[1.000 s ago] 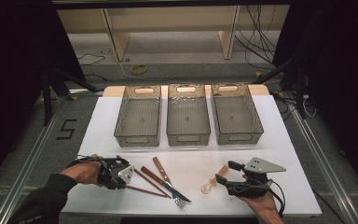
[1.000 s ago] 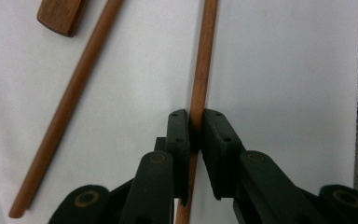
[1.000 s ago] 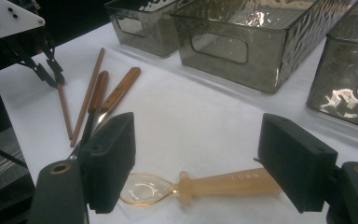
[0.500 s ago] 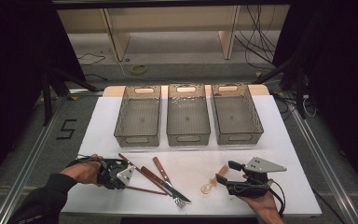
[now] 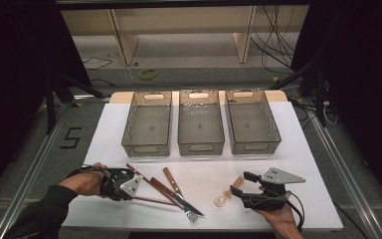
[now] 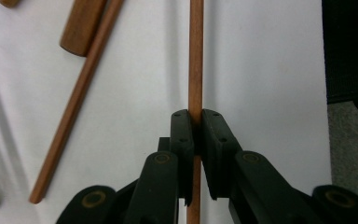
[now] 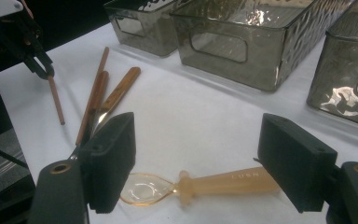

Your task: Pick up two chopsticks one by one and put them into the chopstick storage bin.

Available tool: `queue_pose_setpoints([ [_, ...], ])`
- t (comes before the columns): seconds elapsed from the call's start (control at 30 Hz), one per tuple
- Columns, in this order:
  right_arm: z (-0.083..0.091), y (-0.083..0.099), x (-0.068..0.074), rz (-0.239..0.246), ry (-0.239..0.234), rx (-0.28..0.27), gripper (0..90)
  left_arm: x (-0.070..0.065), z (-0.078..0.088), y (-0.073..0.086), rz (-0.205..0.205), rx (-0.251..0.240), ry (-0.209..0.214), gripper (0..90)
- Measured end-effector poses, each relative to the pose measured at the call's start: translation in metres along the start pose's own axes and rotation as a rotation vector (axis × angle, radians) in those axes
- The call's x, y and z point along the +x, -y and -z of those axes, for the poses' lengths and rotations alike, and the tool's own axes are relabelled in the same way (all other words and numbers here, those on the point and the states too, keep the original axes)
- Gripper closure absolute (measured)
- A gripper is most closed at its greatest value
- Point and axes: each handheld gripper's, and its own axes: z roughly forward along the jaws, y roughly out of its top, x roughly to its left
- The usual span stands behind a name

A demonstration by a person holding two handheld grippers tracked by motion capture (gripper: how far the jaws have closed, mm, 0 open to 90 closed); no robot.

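While my left gripper (image 6: 195,135) pinches a wooden chopstick (image 6: 196,56) between its pads, that stick lies near the front left corner of the white table (image 5: 308,149), its far end pointing toward the other cutlery. I judge the grasp made but the lift not yet begun.

Just beside it lies a second chopstick (image 6: 72,109), then a wooden-handled fork (image 5: 171,196) and a wooden-handled knife (image 5: 176,186), fanned together left of centre along the front edge.

Further right, near the front edge, an amber plastic spoon (image 7: 205,184) rests flat between the wide-spread jaws of my right gripper (image 7: 205,161); the pads stand clear of it, so that claw is released and holding nothing.

Across the back half of the table stand three smoky clear bins in a row: left bin (image 5: 146,144), middle bin (image 5: 200,144) and right bin (image 5: 253,144). All three hold nothing, so as I read it the sorting has barely started: every utensil remains to be carried over.
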Motion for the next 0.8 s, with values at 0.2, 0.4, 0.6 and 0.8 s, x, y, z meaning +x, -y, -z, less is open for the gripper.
queue_pose_setpoints([
  [0.2,0.000,0.000,0.000,-0.002,0.001,0.000,28.7,0.002,0.014,-0.002,0.020,-0.042,-0.049,82.8],
  [0.4,0.000,0.000,-0.001,-0.003,0.004,0.003,28.9,0.010,0.028,-0.002,0.090,-0.097,-0.087,82.8],
  [0.6,0.000,0.000,0.000,-0.002,0.005,-0.001,28.9,0.020,0.040,-0.004,0.197,-0.134,-0.156,82.7],
  [0.8,0.001,0.000,-0.001,-0.002,0.006,-0.007,28.9,0.033,0.052,-0.007,0.305,-0.180,-0.234,82.6],
])
